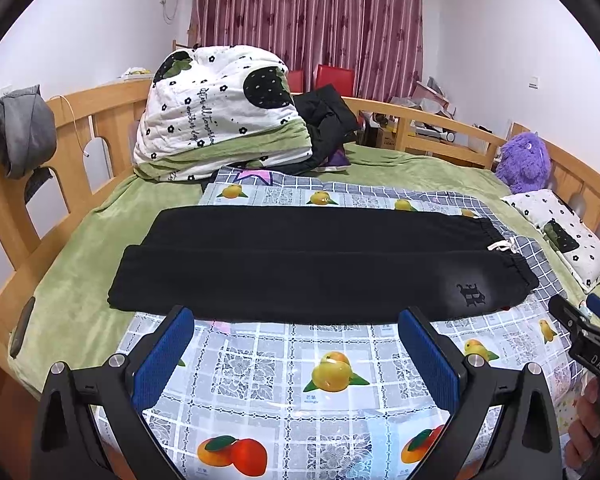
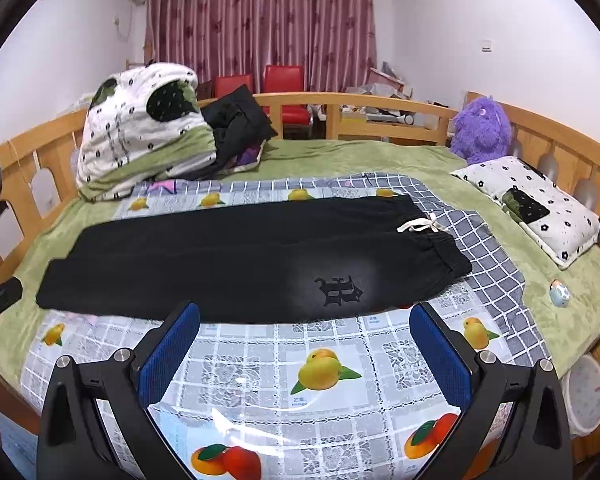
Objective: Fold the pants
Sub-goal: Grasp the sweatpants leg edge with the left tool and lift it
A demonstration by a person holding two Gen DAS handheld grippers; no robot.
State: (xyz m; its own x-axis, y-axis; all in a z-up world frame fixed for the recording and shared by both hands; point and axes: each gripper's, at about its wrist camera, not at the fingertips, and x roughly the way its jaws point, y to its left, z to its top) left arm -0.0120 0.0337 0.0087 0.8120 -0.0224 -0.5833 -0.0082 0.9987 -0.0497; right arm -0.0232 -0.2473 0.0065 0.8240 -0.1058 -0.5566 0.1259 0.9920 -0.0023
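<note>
Up close in the left wrist view, the left gripper (image 1: 296,320) hangs with its two blue-padded fingers (image 1: 166,360) spread wide apart, holding nothing, above a fruit-printed plastic cloth (image 1: 336,376). The right gripper (image 2: 305,316) is likewise spread wide and empty, its blue pads (image 2: 440,356) framing the same cloth from a spot further toward the right. Just past both sets of fingertips lie the black pants (image 1: 320,264), flat on the cloth, not touched by either gripper. Their long axis runs left to right across the bed. The gathered waistband (image 2: 448,256), with its white drawstring (image 2: 418,225), points right; the leg hems (image 1: 128,280) point left. The two legs lie side by side, the near one bearing a dark embroidered emblem (image 2: 338,290) close to the waist. Beyond the pants sit a bundled flowered quilt (image 1: 216,116) at the far left, a purple plush toy (image 2: 480,130) and a flowered pillow (image 2: 540,208) at the right, all on a green blanket (image 2: 340,156).
</note>
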